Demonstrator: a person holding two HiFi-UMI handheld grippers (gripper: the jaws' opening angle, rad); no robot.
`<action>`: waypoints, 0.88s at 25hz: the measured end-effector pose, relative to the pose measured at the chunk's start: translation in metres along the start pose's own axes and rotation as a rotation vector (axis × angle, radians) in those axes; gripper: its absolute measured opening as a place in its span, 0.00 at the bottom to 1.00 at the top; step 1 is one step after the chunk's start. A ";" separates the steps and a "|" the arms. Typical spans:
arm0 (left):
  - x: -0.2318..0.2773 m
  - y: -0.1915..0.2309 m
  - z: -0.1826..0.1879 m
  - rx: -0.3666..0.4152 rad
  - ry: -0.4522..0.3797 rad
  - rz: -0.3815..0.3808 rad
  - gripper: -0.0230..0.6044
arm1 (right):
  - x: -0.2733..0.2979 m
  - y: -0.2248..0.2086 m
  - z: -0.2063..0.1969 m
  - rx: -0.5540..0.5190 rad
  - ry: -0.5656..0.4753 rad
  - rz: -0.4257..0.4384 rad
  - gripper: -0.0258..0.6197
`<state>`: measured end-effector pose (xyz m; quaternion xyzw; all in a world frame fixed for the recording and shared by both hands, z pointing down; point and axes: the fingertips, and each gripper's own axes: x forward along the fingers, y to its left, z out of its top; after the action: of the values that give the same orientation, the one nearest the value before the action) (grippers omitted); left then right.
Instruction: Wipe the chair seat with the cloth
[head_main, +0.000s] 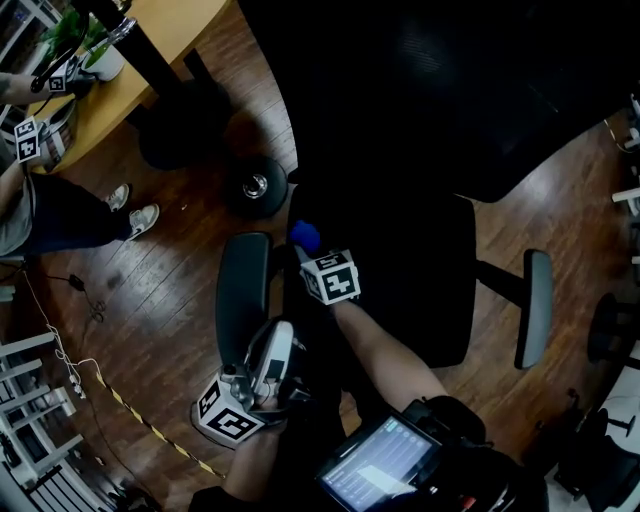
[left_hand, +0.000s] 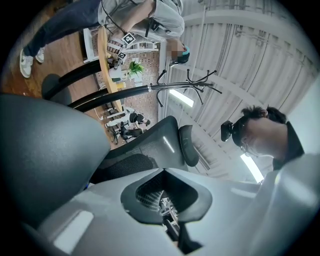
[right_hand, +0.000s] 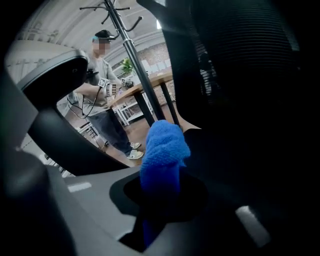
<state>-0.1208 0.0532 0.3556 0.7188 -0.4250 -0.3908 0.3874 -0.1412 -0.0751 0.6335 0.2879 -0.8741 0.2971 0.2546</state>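
A black office chair stands below me, its seat (head_main: 410, 290) dark between the left armrest (head_main: 243, 290) and right armrest (head_main: 537, 305). My right gripper (head_main: 312, 250) is over the seat's back left part, shut on a blue cloth (head_main: 305, 236). In the right gripper view the cloth (right_hand: 162, 150) sticks up out of that gripper (right_hand: 160, 175), beside the dark backrest (right_hand: 240, 75). My left gripper (head_main: 275, 345) hangs at the near end of the left armrest. In its own view the left gripper (left_hand: 165, 170) is shut and empty, with the armrest (left_hand: 45, 160) at its left.
A coat stand's round base (head_main: 255, 185) sits on the wooden floor just behind the chair. Another person (head_main: 60, 215) stands at the far left by a wooden table (head_main: 150, 50). A tablet (head_main: 375, 470) hangs at my chest. Striped tape (head_main: 150, 425) crosses the floor.
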 end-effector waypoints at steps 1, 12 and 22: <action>0.000 0.000 0.000 0.003 -0.001 0.002 0.02 | -0.003 -0.009 -0.003 0.012 0.003 -0.021 0.12; 0.008 0.001 -0.011 0.005 0.028 -0.007 0.02 | -0.127 -0.198 -0.044 0.139 0.019 -0.386 0.12; 0.015 -0.006 -0.012 -0.010 0.024 -0.032 0.02 | -0.253 -0.300 -0.083 0.233 0.029 -0.644 0.12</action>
<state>-0.1032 0.0446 0.3512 0.7283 -0.4067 -0.3902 0.3898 0.2560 -0.1279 0.6470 0.5722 -0.6947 0.3033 0.3130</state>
